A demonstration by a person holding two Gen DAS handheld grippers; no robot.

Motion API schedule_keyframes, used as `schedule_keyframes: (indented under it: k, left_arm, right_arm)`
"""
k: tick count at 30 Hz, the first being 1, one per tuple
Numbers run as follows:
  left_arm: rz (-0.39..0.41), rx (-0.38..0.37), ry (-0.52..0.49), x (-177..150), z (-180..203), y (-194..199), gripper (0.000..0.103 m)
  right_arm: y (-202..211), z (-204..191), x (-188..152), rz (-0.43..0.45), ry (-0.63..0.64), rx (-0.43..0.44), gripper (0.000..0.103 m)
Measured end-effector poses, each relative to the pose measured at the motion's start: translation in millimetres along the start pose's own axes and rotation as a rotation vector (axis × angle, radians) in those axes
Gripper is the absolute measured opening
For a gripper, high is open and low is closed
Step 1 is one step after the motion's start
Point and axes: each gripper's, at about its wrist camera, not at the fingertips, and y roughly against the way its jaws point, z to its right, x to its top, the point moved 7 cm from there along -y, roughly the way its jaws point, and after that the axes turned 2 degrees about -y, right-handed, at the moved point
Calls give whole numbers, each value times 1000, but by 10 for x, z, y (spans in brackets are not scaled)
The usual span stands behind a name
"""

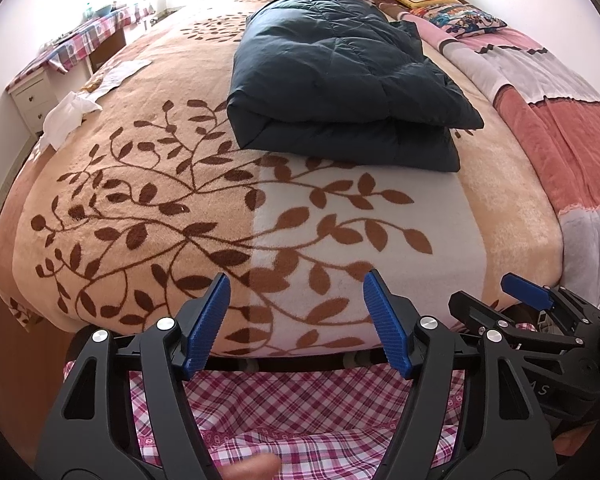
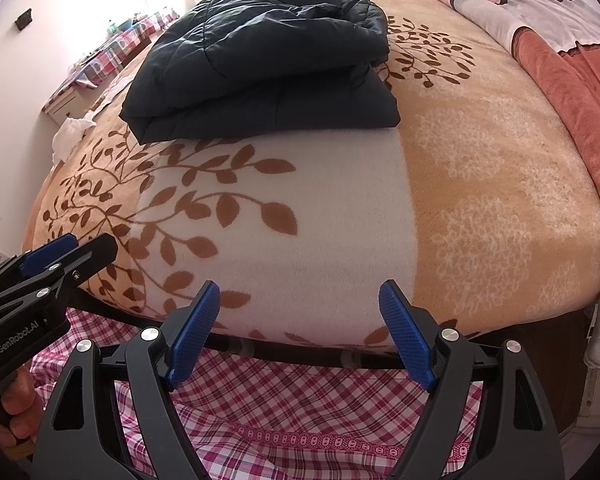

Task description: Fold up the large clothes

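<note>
Both grippers hang at the foot of the bed (image 1: 500, 184), over a pink plaid cloth (image 2: 300, 400) that hangs below the bed's edge. The left gripper (image 1: 296, 324) has its fingers spread wide with nothing between them, same for the right gripper (image 2: 300, 330); they sit side by side, angled down at the blanket (image 2: 300, 240).

The jacket (image 1: 340, 92), dark and puffy, lies farther up the bed, straight ahead of the fingers and well apart from them. It looks already folded into a thick stack, thick rolled edge facing the foot, long axis running up toward the pillows (image 1: 460, 12). From the left gripper it's dead centre; from the right it sits a bit left. So I'd say the left hand is slightly nearer.
</note>
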Motion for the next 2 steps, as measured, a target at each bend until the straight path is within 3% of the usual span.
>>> schedule_keyframes:
  k: [2]
  left_arm:
    - [-1,0,1,-4,3,-1,69]
  right_arm:
    - [-2,1,-6,-1,-2,1,80]
